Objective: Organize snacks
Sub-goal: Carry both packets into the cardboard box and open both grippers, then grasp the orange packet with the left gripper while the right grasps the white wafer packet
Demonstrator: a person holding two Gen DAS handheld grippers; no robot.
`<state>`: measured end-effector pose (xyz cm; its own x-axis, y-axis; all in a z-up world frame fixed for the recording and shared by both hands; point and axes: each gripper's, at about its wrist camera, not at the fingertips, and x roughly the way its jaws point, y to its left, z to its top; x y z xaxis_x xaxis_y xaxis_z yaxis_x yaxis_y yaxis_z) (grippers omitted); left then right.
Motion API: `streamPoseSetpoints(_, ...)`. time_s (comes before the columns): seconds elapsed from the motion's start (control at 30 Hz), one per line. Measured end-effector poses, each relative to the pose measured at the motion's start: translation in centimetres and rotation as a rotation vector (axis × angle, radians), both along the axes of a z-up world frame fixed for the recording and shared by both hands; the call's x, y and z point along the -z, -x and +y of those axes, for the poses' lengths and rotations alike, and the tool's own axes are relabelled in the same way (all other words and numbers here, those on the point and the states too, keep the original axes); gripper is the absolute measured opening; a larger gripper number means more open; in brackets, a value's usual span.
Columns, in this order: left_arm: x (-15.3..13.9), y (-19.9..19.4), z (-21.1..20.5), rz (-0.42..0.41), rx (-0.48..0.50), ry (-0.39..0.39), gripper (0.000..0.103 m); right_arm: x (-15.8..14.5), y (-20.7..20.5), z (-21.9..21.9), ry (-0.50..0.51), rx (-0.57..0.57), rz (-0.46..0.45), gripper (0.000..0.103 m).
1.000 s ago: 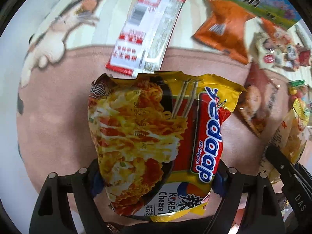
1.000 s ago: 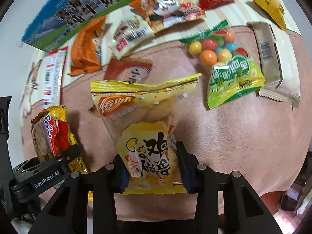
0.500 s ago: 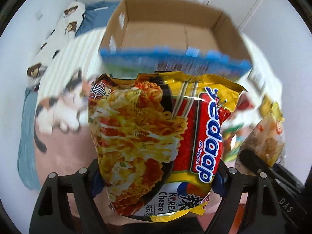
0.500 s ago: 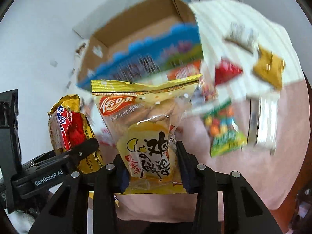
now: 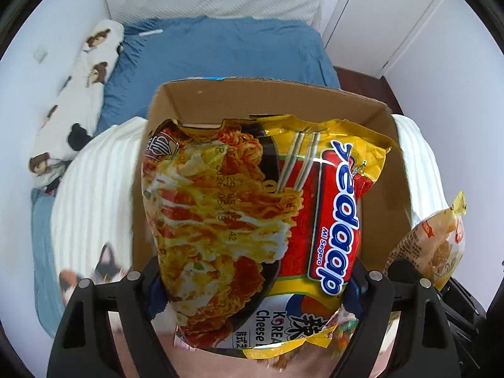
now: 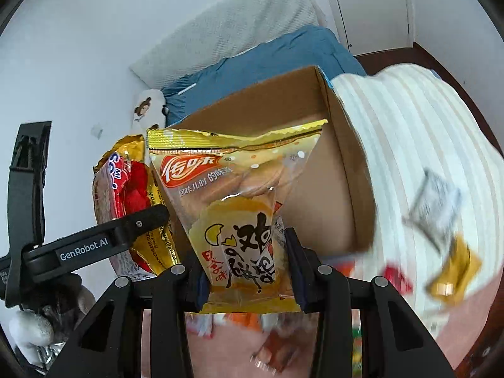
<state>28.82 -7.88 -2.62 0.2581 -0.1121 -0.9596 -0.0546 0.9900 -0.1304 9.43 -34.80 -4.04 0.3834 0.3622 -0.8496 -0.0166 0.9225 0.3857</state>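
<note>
My left gripper (image 5: 252, 286) is shut on a yellow and red instant noodle packet (image 5: 252, 220) and holds it upright in front of an open cardboard box (image 5: 375, 242). My right gripper (image 6: 247, 271) is shut on a yellow and clear biscuit packet (image 6: 239, 208), held up before the same box (image 6: 318, 170). The noodle packet (image 6: 126, 195) and the left gripper's finger (image 6: 94, 245) show at the left of the right wrist view. The biscuit packet (image 5: 438, 245) shows at the right edge of the left wrist view.
The box stands on a white striped cloth (image 6: 409, 145) over a pink surface. Loose snack packets (image 6: 453, 274) lie blurred to its right. A bed with blue bedding (image 5: 220, 56) and a patterned pillow (image 5: 75, 94) is behind. White doors (image 5: 384, 15) stand at the back.
Both grippers have lifted their packets off the pink surface and swung up and forward. The open box, earlier seen only as its blue side, now fills the view behind the packets.
</note>
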Motion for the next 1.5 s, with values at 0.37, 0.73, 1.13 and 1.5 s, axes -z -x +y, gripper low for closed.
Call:
streamPoseSetpoints(0.37,8.5,-9.7,-0.1,0.164,-0.018,0.028,0.084,7.3,-13.0,2.7,0.081,-0.040,0.152,0.043)
streamPoseSetpoints(0.73,11.3,-9.2,-1.4,0.266,-0.046,0.012,0.087,13.8,-18.9,3.0,0.114,-0.102,0.300,0.060)
streamPoseSetpoints(1.13,5.0,-4.3,-3.1,0.151,-0.043,-0.009,0.094,12.1,-15.6,1.1,0.149,-0.121,0.262,0.095)
streamPoseSetpoints(1.5,-3.4,2.7,-2.8,-0.084,-0.071,-0.077,0.094,3.2,-9.2,1.1,0.159,-0.102,0.090,0.095)
